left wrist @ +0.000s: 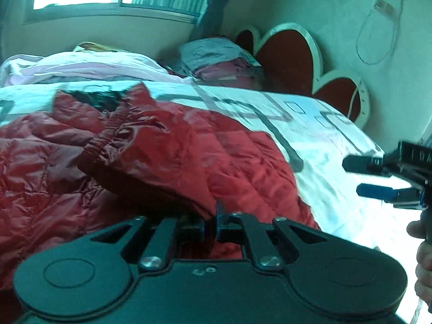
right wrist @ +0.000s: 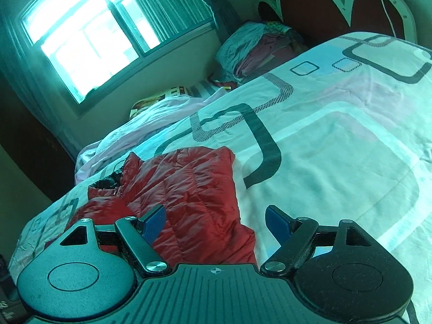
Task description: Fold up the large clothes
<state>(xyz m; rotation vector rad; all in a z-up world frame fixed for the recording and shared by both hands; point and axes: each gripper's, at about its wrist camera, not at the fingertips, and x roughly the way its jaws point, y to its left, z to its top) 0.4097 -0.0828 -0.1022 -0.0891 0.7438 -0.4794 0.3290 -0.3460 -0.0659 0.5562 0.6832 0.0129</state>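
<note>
- Bed [right wrist: 337, 145] under a patterned sheet, window [right wrist: 89, 40] behind, heart headboard [left wrist: 286, 62] at the wall.
- Red jacket [left wrist: 167, 156] lies crumpled on the sheet.
- Left gripper [left wrist: 216, 222] nearly closed at the jacket's edge; grip unclear.
- Right gripper [right wrist: 213, 222] spread wide, empty.

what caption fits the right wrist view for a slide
Open right gripper poised over a red puffer jacket lying on a patterned bedspread.

A shiny red quilted jacket [right wrist: 189, 189] is seen with a dark lining at its collar. The bed cover [right wrist: 337, 140] is printed white with pale blue and pink panels and dark grey rounded squares. The headboard [left wrist: 286, 54] is coloured dark red, edged in white. Blue pads are carried on black fingers [right wrist: 154, 222].
</note>
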